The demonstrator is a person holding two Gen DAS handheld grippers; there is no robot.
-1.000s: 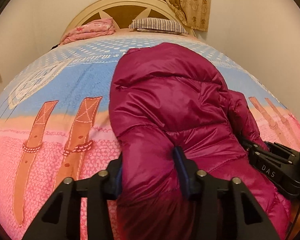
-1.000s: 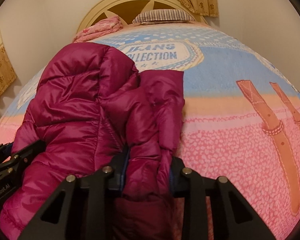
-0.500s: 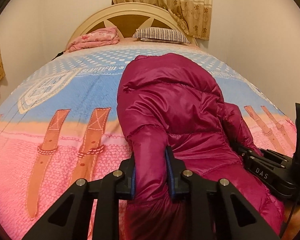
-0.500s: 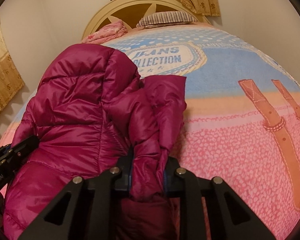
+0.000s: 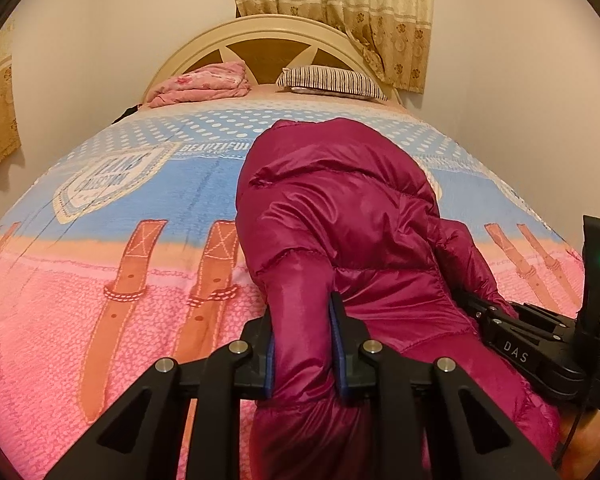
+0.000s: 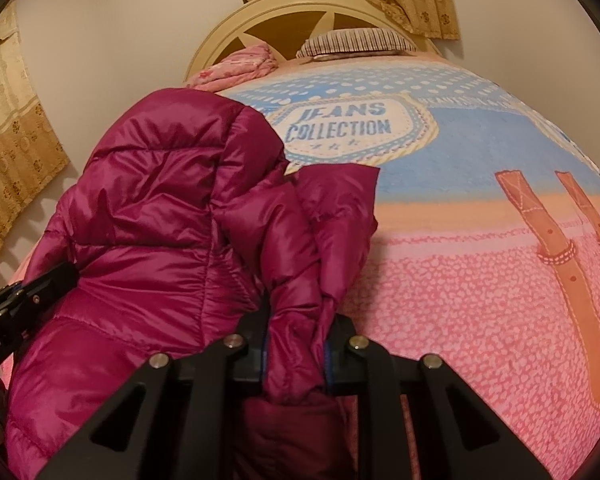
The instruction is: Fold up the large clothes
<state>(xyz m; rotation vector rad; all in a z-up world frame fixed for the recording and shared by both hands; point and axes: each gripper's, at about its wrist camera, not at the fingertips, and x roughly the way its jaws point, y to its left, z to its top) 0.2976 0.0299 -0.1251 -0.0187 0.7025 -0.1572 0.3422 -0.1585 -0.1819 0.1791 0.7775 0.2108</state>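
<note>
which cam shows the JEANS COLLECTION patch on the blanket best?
Right wrist. The JEANS COLLECTION patch sits upright, unobstructed and readable just beyond the magenta jacket. In the left wrist view that same spot lies behind the jacket; a similar patch shows on the far left, skewed and hard to read.

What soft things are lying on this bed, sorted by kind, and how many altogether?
Puffy jacket: 1
Striped pillow: 1
Folded pink blanket: 1
Bedspread: 1
Total: 4
</note>
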